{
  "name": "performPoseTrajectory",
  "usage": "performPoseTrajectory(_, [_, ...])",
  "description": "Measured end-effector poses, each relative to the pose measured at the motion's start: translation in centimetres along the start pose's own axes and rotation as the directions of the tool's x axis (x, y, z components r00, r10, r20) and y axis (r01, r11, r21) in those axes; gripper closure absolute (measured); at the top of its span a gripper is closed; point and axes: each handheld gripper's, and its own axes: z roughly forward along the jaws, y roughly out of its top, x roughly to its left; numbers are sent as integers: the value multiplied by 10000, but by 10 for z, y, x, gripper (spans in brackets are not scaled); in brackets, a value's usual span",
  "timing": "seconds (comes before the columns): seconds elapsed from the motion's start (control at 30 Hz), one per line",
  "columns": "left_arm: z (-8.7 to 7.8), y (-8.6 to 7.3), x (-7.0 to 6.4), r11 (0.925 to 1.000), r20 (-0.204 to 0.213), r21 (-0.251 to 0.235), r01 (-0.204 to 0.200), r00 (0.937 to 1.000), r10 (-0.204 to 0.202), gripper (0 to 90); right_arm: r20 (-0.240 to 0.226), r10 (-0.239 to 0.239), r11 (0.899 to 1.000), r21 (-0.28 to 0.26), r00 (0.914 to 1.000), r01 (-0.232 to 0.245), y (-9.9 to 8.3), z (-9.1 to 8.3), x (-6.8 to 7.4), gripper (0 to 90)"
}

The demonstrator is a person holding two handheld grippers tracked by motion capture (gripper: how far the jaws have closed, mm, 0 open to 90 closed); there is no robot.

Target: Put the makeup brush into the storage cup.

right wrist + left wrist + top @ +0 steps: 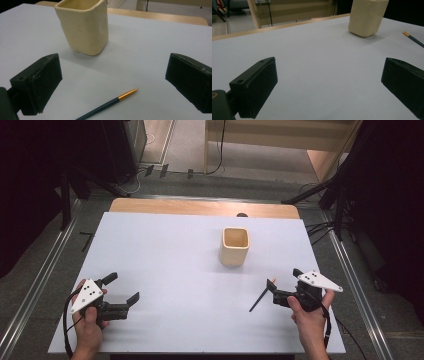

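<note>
Right gripper [283, 285] wide open, empty, over thin pen [107, 104] near surface's right edge; flat pen may skid off.

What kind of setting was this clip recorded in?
Most likely a lab or studio set up for recording, not a home. A white table stands between metal floor rails, with dark stand legs and loose cables on a grey floor behind it.
</note>
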Motion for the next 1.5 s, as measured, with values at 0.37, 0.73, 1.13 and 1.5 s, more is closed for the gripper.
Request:
performPoseTrajectory(0.37, [0,0,0,10000,1,7,25,10000,-25,9,34,-234,9865,1622,9997,226,20,26,11,9])
performPoseTrajectory(0.73, [0,-1,0,10000,25,24,50,10000,-50,9,358,-80,9487,3161,9993,-37,27,44,13,33])
performPoseTrajectory(1.13, [3,-3,1,9998,105,183,24,9999,-26,9,520,-777,8945,4446,9956,466,32,61,26,57])
performPoseTrajectory(1.5, [6,-4,-1,9991,144,363,-223,9997,218,9,1174,-461,8594,5109,9920,-205,24,64,20,135])
